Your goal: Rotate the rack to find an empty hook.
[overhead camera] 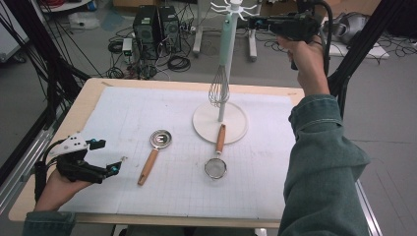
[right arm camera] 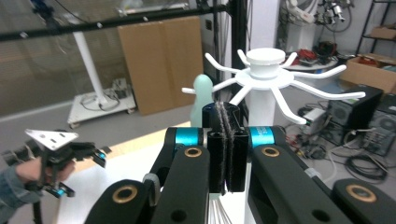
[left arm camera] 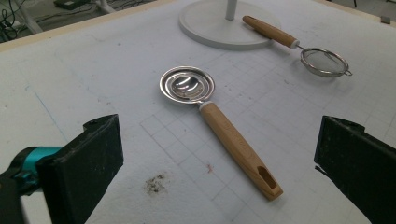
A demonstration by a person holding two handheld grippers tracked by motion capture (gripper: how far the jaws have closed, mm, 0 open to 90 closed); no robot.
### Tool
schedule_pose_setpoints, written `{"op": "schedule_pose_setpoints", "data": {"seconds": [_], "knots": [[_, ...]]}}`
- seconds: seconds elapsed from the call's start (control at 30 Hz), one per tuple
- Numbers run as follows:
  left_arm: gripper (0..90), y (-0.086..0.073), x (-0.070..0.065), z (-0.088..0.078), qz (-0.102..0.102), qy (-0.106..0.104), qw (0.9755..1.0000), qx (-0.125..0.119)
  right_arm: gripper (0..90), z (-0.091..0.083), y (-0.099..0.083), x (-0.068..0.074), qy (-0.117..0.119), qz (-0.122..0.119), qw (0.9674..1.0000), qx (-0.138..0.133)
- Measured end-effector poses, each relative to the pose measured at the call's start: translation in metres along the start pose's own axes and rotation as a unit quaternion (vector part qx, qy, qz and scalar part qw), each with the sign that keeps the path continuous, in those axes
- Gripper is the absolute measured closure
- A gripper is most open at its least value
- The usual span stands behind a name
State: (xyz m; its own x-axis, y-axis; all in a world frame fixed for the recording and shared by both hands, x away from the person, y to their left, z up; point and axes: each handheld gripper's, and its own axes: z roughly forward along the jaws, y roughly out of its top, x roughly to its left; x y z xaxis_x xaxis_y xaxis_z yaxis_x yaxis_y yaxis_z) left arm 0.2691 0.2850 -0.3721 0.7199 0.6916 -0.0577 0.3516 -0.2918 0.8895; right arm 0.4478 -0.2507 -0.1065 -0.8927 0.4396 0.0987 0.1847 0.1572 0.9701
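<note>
Item: whisk (overhead camera: 220, 73), hanging on white rack (overhead camera: 221, 120).

Right gripper (overhead camera: 254, 22) is hovering beside the whisk's mint handle top, jaws clenched on nothing. Left gripper (overhead camera: 109, 156) is resting released on the mat, facing the wooden-handled separator (left arm camera: 212, 121).

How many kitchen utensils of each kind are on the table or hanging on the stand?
Whisk with mint-green handle, hanging on the white stand: 1
Egg separator with wooden handle: 1
Small mesh strainer with wooden handle: 1
Total: 3 utensils
</note>
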Motion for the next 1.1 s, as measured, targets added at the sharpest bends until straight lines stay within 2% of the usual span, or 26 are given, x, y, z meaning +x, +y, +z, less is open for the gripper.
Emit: {"op": "schedule_pose_setpoints", "data": {"seconds": [0.17,0.4,0.67,1.1], "knots": [[1.7,0.0,-0.001,0.0,0.001,-0.002,1.0,0.0,89.9,0.003,-0.001,-0.001,-0.009,0.003,0.9999,0.003],[1.8,0.0,-0.001,-0.001,0.002,-0.001,1.0,-0.001,89.8,0.009,0.0,0.0,-0.006,-0.002,1.0,0.006],[1.7,0.0,0.0,-0.004,-0.002,0.001,1.0,-0.004,89.8,0.02,0.003,0.009,-0.006,-0.004,1.0,0.004],[1.7,0.001,0.0,-0.006,0.0,0.003,1.0,-0.009,89.9,0.032,0.007,0.024,-0.037,-0.022,0.999,0.012]]}}
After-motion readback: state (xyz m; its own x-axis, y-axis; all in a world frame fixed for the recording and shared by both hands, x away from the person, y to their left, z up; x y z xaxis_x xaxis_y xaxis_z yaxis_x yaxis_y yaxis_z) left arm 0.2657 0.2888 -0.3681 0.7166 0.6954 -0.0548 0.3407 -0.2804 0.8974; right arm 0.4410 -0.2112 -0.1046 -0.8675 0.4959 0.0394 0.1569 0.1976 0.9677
